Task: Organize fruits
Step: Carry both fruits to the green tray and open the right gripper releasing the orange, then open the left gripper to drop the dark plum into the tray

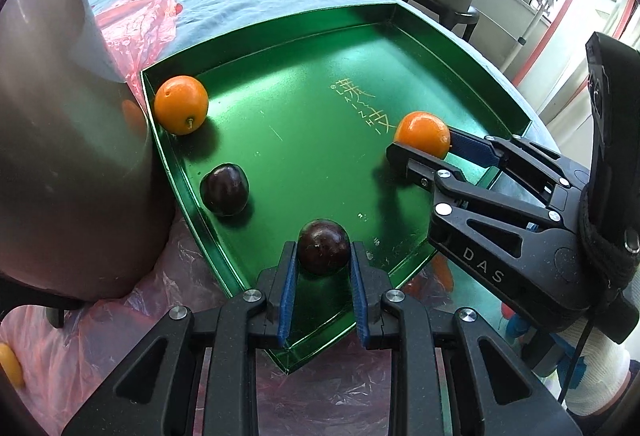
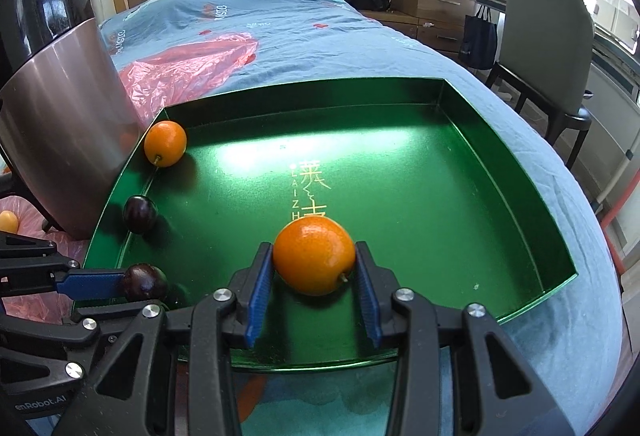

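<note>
**Carrier.** Green tray (image 2: pixel 500 171), shallow walled metal, gold lettering at its centre, lying on a bed with a blue printed cover (image 2: pixel 280 19). A metal bucket (image 2: pixel 60 123) stands against the tray's left edge; a red plastic bag (image 2: pixel 192 63) lies beyond the far-left corner.

**Fruit already lying free.** One orange (image 2: pixel 165 143) in the far-left corner, touching the left wall. One dark plum (image 2: pixel 140 213) along the left edge, nearer the front.

**Left gripper** (image 1: pixel 324 256). Closed on a second dark plum (image 1: pixel 323 246), both blue pads pressing its sides, near the tray's front-left corner. The plum appears to sit on or just above the tray floor; the view does not settle which.

**Right gripper** (image 2: pixel 314 264). Closed on a second orange (image 2: pixel 314 260), held at its widest part, stalk end turned toward the right pad, near the front edge just in front of the lettering. A shadow shows directly under it, so it is low over the floor.

**Step in hand, as judged.** Setting both fruits down in the tray, probably each by its own kind.

**Handling notes.**
- Bring each fruit into full contact with the floor before letting go; both are round and will roll on the slick metal.
- Release slowly and draw the fingers straight back, so that no pad drags the fruit.
- Place the held plum beside the free plum along the left edge, where the wall checks rolling.
- Keep the two grippers well apart; they work close across the front edge.
</note>
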Demonstrator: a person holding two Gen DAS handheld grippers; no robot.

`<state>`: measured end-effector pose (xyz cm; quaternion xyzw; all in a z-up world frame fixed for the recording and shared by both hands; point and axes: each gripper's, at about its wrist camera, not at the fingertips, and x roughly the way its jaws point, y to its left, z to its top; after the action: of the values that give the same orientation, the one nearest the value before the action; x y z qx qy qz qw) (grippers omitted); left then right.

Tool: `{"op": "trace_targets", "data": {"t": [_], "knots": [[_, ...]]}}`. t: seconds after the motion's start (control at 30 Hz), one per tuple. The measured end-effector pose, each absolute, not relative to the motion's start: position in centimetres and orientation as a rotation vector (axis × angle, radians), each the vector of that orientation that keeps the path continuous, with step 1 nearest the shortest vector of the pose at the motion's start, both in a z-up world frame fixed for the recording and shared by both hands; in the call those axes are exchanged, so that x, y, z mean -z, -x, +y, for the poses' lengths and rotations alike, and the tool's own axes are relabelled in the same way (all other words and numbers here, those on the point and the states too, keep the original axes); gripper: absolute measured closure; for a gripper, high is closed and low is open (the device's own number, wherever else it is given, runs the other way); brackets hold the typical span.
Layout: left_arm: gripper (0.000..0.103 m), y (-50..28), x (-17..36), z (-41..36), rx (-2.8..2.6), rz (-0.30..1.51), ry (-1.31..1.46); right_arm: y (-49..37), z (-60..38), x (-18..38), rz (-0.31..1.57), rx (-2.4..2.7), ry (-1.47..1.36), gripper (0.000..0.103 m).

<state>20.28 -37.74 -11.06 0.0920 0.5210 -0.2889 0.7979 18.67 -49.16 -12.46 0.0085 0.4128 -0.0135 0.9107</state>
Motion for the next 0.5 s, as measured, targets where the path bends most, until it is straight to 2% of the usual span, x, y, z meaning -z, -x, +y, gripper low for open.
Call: {"op": "trace_targets", "data": {"t": [0.2,0.27,0.33,0.37,0.43,0.5], "knots": [[0.081,-20.5,11.2,-38.0,0.604,1.127,-0.218,-18.8,-49.0,12.6,0.877,0.035,0.007,0.074],[0.080,-20.3,11.0,-37.9,0.598,1.122,-0.220,-18.8,-48.9,12.5,0.881,0.031,0.007,0.065],[0.070,-20.2,10.5,-37.5,0.593,1.108,-0.212,-18.6,-49.0,12.1,0.871,0.039,0.001,0.049],[0.068,-20.0,10.1,-37.4,0.593,1.098,-0.209,-18.4,-49.1,11.8,0.864,0.042,-0.006,0.044],[0.065,-19.6,9.3,-37.0,0.588,1.074,-0.213,-18.1,-49.2,11.2,0.848,0.046,-0.018,0.028],[0.062,-19.2,8.5,-36.7,0.590,1.054,-0.214,-17.8,-49.2,10.4,0.835,0.052,-0.021,0.025]]}}
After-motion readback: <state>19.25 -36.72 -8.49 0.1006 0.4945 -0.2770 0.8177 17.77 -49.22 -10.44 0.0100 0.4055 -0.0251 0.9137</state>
